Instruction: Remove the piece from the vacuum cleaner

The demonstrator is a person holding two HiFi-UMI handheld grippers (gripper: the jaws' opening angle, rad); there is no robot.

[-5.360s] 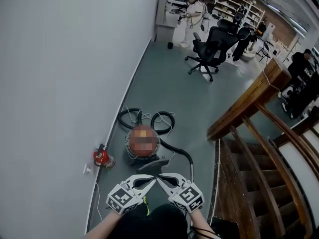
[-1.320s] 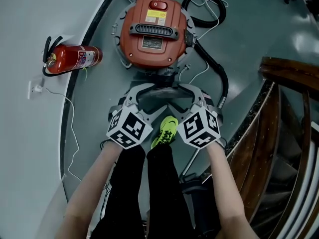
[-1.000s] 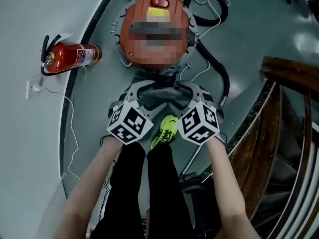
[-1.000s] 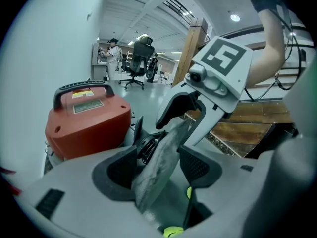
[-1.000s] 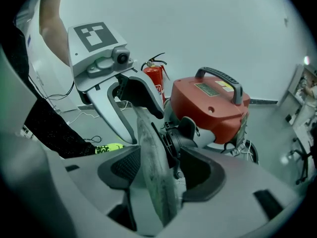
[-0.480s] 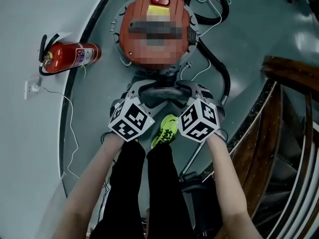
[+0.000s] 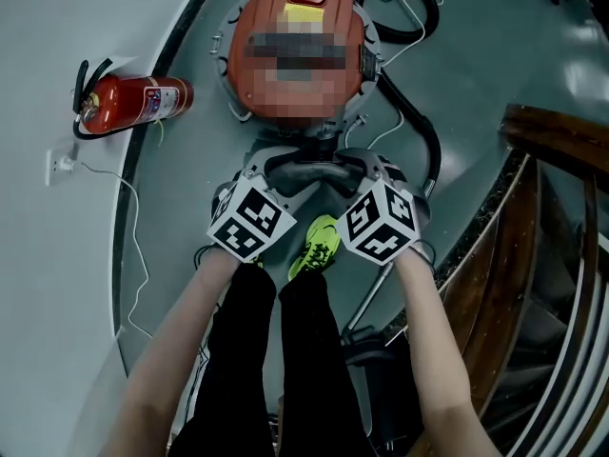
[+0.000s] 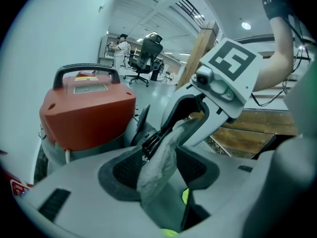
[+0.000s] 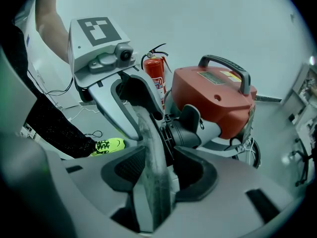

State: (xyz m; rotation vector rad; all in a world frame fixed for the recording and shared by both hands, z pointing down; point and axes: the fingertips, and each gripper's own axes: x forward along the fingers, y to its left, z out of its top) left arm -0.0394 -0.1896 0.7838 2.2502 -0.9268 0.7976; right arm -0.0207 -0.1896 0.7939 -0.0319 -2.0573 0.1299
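The orange vacuum cleaner [image 7: 295, 91] stands on the floor, also in the left gripper view [image 8: 84, 113] and the right gripper view [image 9: 218, 100]. A grey flat piece [image 7: 304, 172] sticks out of its black front port. My left gripper [image 7: 269, 168] holds the piece's left end and my right gripper [image 7: 354, 164] its right end. Both pairs of jaws have just been closing with the piece between them. In the left gripper view [image 8: 159, 162] the pads press on the grey piece [image 8: 161, 157]. The right gripper [image 9: 158, 170] likewise clamps the piece [image 9: 151, 148].
A red fire extinguisher [image 7: 133, 98] lies to the left by the wall. A black hose [image 7: 416, 131] curls round the vacuum's right side. A wooden staircase [image 7: 552, 217] rises at the right. A white cable [image 7: 133, 246] runs from a wall socket. A green shoe [image 7: 319, 246] is below the grippers.
The person has walked up from afar and now stands over the vacuum. Over the last second both grippers stayed at the piece and their jaws drew in onto it.
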